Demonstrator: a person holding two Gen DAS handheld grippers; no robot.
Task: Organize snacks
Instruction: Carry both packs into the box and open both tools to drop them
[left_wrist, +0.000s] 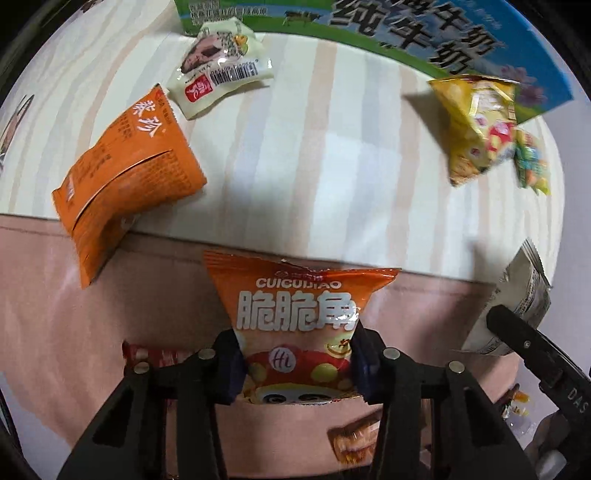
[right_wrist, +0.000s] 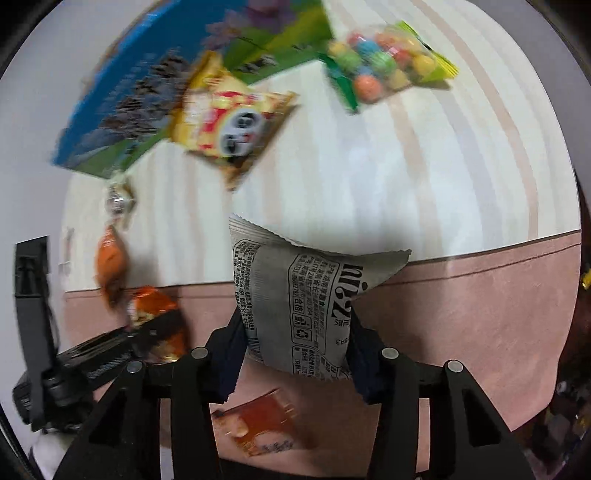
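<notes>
A striped cloth in cream, beige and grey covers the far part of the surface, smooth and flat; a plain pink cloth with a soft matte look covers the near part. At the far edge lies a big cardboard milk box, glossy, printed blue and green with dark lettering.

On the stripes to the left lies a puffed orange packet with a back seam, its lower end overhanging onto the pink. Just beyond it sits a smaller cream packet with a barcode, touching the box. To the right a crinkled yellow bag leans at the box edge, and beside it is a clear bag of coloured candy balls, round and shiny.

The left gripper is clenched on an orange triangular snack bag, both pads pressing its lower sides, the bag held above the pink cloth. The right gripper grasps a grey pillow-shaped packet with serrated ends and dense black print, pinched at its lower half.

Under the right gripper a flat, glossy red-orange sachet lies on the pink cloth, blurred. The other gripper crosses the left edge of that view.
</notes>
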